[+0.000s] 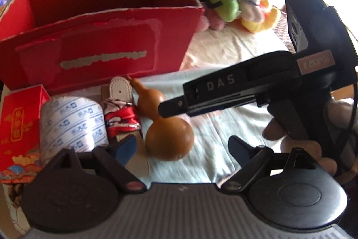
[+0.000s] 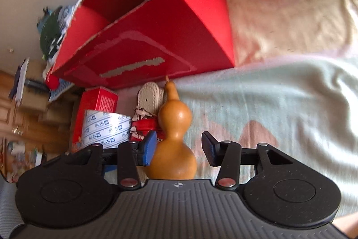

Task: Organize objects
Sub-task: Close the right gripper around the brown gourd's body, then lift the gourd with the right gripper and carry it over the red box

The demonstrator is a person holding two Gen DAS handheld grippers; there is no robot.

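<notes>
Straddling the brown gourd [image 2: 173, 138], the right gripper [image 2: 179, 149] has its jaws spread around the lower bulb; the left blue pad looks at or just touching the skin, the right pad stands clear, so no pinch yet. The gourd lies on the pale blanket [image 2: 279, 104], neck pointing at the red cardboard box [image 2: 143, 41], pressed up beside a sandal [image 2: 148, 93] with a red patterned strap. A tape roll [image 2: 105, 129] and a small red carton [image 2: 98, 104] crowd in just left of that. The left gripper [image 1: 181, 149] hovers spread and empty, gourd ahead and slightly left of its gap, the other tool crossing its view. Likely step: grab the gourd, drop it in the empty box. Risks: the rounded, smooth bulb can squirt out if the pads close off-centre or low on the curve; the left pad may snag the sandal strap and drag it along; soft bedding lets the gourd roll under a one-sided push. Plush toys [image 1: 235, 6] sit well apart, no issue.
</notes>
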